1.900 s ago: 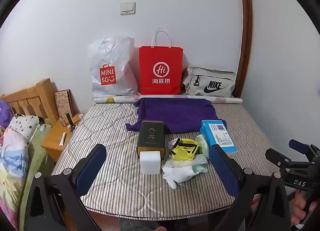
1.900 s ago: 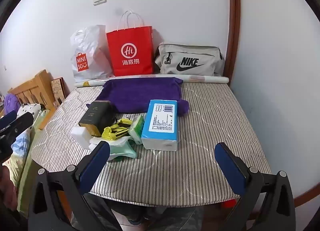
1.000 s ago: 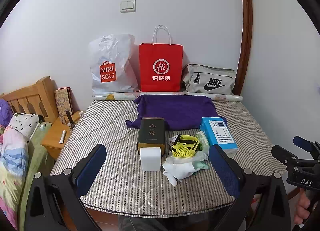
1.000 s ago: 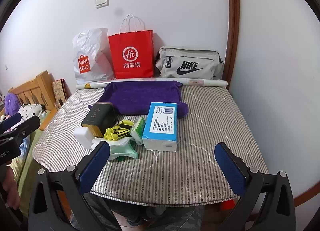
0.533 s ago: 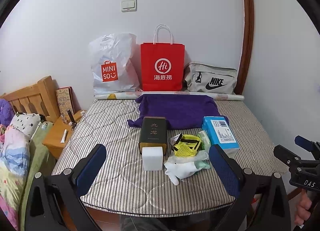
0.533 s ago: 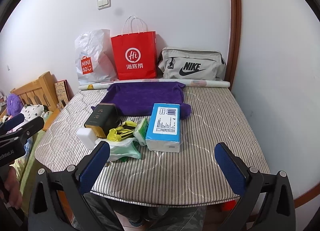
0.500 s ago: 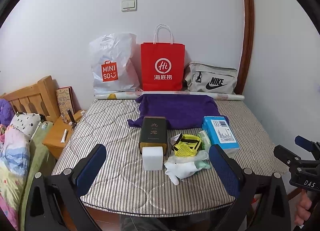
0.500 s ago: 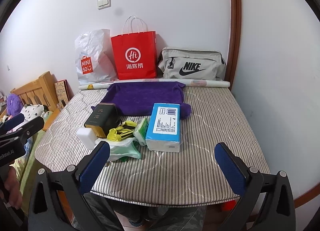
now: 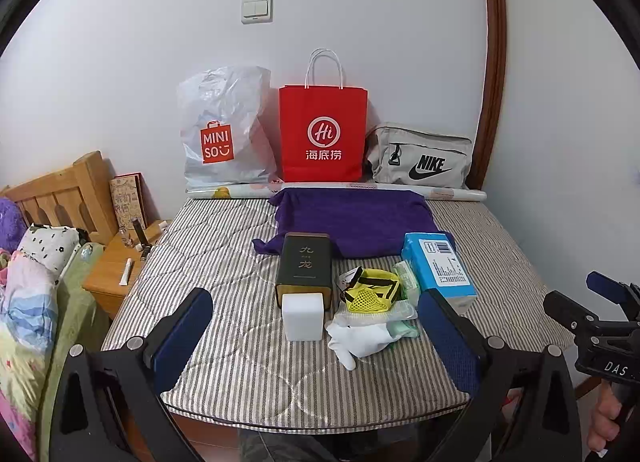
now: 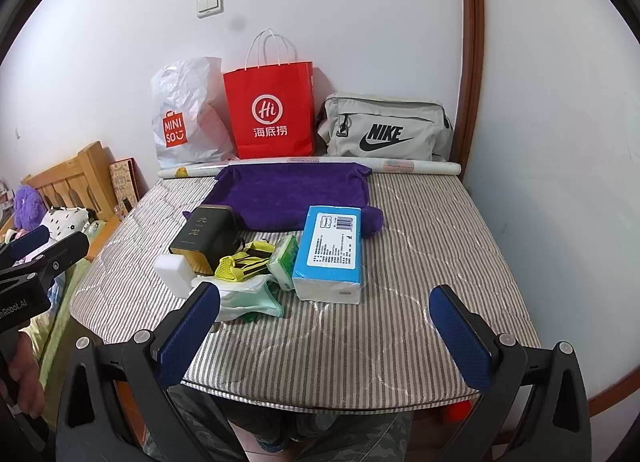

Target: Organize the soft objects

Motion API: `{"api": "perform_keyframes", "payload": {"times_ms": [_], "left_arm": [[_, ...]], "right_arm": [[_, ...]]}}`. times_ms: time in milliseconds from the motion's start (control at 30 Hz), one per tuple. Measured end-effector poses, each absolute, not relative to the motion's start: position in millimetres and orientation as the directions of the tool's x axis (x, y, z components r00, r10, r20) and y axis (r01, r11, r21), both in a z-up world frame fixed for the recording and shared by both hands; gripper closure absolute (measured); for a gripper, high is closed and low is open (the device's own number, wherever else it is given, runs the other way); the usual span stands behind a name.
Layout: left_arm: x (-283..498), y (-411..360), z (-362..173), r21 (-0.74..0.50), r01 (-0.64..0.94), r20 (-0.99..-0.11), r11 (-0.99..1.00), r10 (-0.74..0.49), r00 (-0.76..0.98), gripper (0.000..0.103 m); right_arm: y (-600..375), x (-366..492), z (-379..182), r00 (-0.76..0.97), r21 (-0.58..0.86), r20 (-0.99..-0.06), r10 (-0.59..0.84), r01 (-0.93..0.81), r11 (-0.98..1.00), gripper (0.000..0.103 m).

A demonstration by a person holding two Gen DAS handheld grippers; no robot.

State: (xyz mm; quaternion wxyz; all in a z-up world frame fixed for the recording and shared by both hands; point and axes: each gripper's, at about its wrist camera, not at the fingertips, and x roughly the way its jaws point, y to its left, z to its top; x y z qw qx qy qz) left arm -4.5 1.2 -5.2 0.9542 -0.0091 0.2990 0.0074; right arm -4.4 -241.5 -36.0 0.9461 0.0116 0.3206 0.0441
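- The left hand-held gripper [image 9: 316, 336] hangs over the near edge of the striped mattress [image 9: 224, 246]. Its blue pads are wide apart and hold nothing.
- The right hand-held gripper [image 10: 324, 330] hangs over the same near edge. Its pads are wide apart too, and empty.
- A blue tissue pack [image 10: 330, 250] lies near the middle of the mattress.
- Just left of the tissue pack is a small green packet [image 10: 285, 262], touching it.
- Left of that lies a yellow mesh thing [image 9: 372, 294] with black stripes.
- In front of the yellow thing is a white glove [image 9: 358, 338] on a soft pale green pile [image 10: 260, 298].
- A dark box [image 9: 306, 264] lies left of the yellow thing, with a white block [image 9: 303, 316] touching its near end.
- A purple cloth [image 9: 352, 219] is spread out behind the tissue pack.
- Behind the cloth, by the wall, stand a white plastic bag [image 9: 224, 129], a red paper bag [image 9: 322, 133] and a grey bag [image 9: 418, 161].
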Motion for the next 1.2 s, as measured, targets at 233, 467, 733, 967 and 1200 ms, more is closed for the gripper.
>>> {"api": "perform_keyframes", "payload": {"times_ms": [233,467,733,967,1200], "left_arm": [[-4.4,0.9,-5.2,-0.016,-0.02,-0.569,1.0,0.007,0.822,0.0],[-4.8,-0.5,-5.2,-0.025,-0.016,-0.57,1.0,-0.001,0.822,0.0],[-6.3,-2.7,-4.6,-0.029,-0.009,-0.571,1.0,-0.009,0.821,0.0],[-6.4,-3.5,-4.4,-0.026,-0.004,-0.568,1.0,-0.012,0.823,0.0],[-5.6,-3.6,-4.0,-0.031,0.001,-0.569,1.0,-0.018,0.822,0.0]], "right_arm": [[-241.5,-5.5,-36.1,0.791,0.054,-0.606,0.089,-0.071,0.996,0.0],[-242.4,-5.8,-36.4,0.791,0.053,-0.606,0.088,-0.071,0.996,0.0],[-242.8,-5.2,-36.6,0.788,0.055,-0.609,0.09,-0.071,0.996,0.0],[-243.3,-3.8,-38.3,0.787,0.055,-0.611,0.089,-0.07,0.996,0.0],[-243.6,-1.6,-40.5,0.785,0.055,-0.614,0.088,-0.069,0.996,0.0]]}}
